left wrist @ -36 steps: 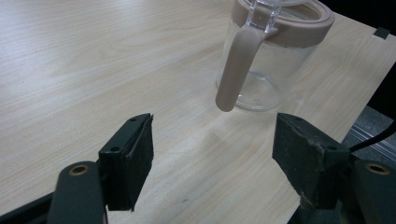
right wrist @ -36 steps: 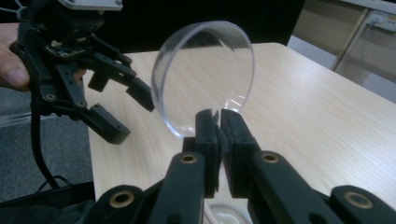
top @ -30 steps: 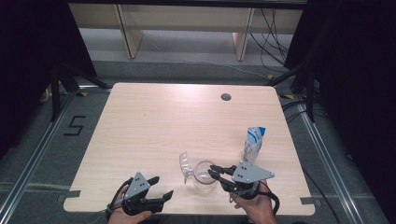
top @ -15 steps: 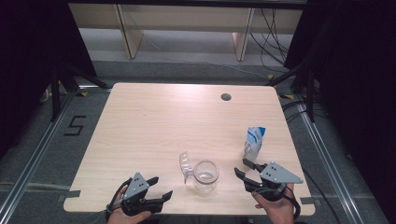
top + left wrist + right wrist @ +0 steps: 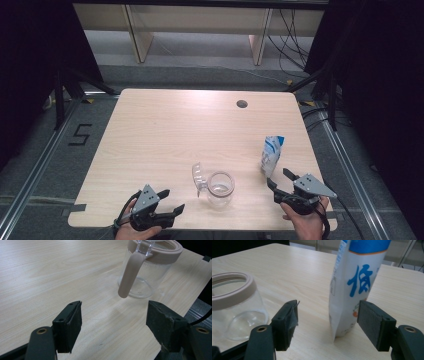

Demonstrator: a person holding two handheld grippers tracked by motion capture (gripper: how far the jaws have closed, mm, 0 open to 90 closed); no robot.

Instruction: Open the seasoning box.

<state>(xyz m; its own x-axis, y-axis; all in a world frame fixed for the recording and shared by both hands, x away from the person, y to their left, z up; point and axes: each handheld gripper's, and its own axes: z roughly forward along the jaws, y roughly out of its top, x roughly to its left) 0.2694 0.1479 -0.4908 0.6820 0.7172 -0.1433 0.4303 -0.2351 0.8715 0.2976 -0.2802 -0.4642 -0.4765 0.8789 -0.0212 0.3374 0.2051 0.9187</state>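
A clear glass jar [image 5: 220,187] with a tan rim stands near the table's front edge, its clear lid [image 5: 198,176] flipped open to the left. A white and blue pouch [image 5: 271,155] stands upright to its right. My right gripper [image 5: 279,180] is open at the pouch's base. Its jaws have just been opening, and the pouch [image 5: 355,290] stands just ahead of the gap [image 5: 328,322], untouched by the pads. My left gripper [image 5: 170,202] is open at the front left, with nothing in it [image 5: 113,325]. It points at the jar [image 5: 147,267] and its hanging tan strap [image 5: 130,272].
The light wooden table [image 5: 165,135] has a round cable hole [image 5: 242,104] near its far edge. The front edge lies just under both hands. Shelving legs and cables stand on the floor beyond the table.
My right gripper has drawn away from the jar, moved right to the foot of the pouch, and opened its jaws. The left gripper and the jar have stayed put.
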